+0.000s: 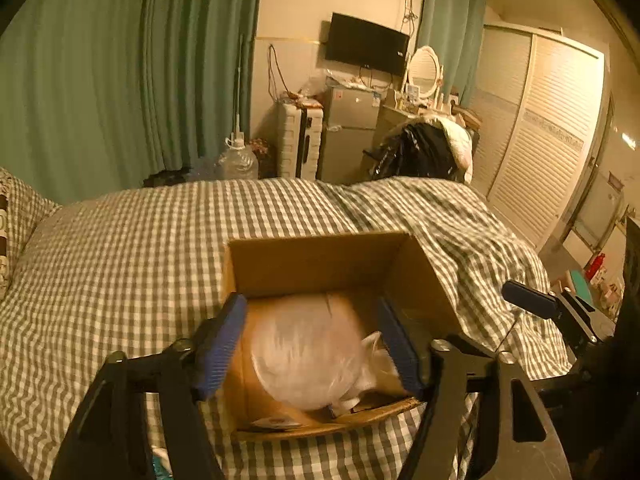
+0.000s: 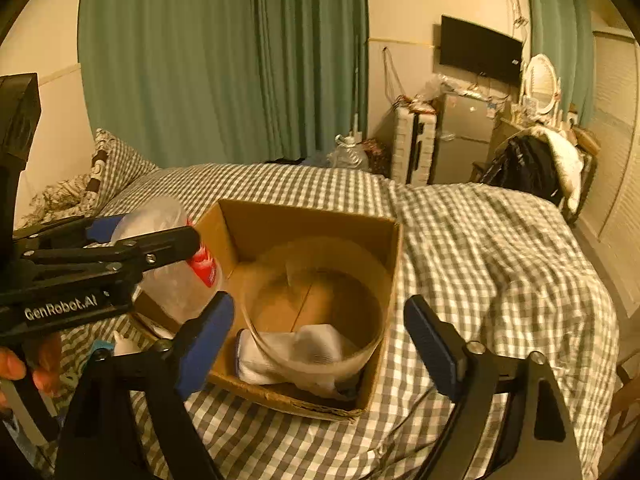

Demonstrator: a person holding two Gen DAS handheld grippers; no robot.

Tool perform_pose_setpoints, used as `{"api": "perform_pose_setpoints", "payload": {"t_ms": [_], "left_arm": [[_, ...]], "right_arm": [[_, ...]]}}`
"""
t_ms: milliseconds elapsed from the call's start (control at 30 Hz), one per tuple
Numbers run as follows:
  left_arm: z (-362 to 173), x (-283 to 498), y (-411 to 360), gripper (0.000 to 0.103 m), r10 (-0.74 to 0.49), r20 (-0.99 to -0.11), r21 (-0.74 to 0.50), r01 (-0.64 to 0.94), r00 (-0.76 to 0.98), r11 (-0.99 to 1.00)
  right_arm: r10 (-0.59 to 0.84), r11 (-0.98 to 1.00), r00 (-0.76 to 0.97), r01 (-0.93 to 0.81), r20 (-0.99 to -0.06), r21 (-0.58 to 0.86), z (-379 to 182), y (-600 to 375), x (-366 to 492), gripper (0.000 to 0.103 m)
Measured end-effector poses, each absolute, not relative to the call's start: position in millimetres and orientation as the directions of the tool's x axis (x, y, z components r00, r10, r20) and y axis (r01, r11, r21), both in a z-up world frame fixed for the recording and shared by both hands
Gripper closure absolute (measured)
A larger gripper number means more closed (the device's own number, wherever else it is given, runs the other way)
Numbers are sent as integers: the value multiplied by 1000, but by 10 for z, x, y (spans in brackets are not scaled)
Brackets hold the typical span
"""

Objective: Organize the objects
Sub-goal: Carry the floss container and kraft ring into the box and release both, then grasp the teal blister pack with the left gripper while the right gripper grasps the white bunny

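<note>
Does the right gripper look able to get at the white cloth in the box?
Probably yes: the box is open-topped and the right gripper is open before it, though a clear band crosses the cloth.

The left gripper [image 1: 310, 346] points forward and downward, its blue-padded fingers [image 1: 220, 350] spread apart, with a clear plastic object between them; whether the pads press on it cannot be told. The right gripper [image 2: 320, 340] tilts downward likewise, jaws wide, nothing gripped. A hand [image 2: 24, 368] grasps the left gripper's handle.
</note>
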State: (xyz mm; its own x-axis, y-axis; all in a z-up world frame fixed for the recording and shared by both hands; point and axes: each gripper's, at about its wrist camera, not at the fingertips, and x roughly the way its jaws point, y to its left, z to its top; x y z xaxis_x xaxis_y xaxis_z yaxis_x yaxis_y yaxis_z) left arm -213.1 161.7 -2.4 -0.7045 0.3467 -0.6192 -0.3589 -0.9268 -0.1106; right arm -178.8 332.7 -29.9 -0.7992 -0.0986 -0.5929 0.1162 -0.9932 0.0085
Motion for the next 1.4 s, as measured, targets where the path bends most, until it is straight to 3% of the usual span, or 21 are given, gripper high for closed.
{"api": "perform_pose_setpoints", "payload": {"t_ms": [33,200,267,467,633,833,1067,1400], "left_arm": [[34,-2092,1567,20,345,-611,-111,-355,-712,-928],[297,-1885,1288,18,320,-599,-101,-327,-734,-939],[360,-1730,1094,10,289,-603,-80,-305,-743,-949],[328,-1231,478,9,169,-605,1,-213,-778,-977],[-9,-960,-62,9,34,-641,67,-100,-767,-993],[-683,-926,-465,9,-44,-722,74,-13,-691,-997],[-1435,-1124,-399,9,-40,-817,90,-59,-575,-994],[-1730,-1262,-484,9,-35,-851,68,-45,-524,-997]], "right_arm": [[-92,-994,-804,111,-587,4,-260,3318,-1752,14],[-73,-996,-819,92,-569,-4,-17,3236,-1487,13],[-65,-996,-820,86,-568,-9,64,3172,-1366,13],[-105,-992,-820,129,-563,-3,185,2822,-999,12],[-166,-979,-798,203,-580,2,-26,2406,-808,11],[-237,-958,-736,285,-634,27,-551,1952,-850,11],[-246,-936,-660,353,-710,-4,-1121,1564,-1188,11],[-293,-910,-559,412,-776,47,-1623,1195,-1800,11]]}}
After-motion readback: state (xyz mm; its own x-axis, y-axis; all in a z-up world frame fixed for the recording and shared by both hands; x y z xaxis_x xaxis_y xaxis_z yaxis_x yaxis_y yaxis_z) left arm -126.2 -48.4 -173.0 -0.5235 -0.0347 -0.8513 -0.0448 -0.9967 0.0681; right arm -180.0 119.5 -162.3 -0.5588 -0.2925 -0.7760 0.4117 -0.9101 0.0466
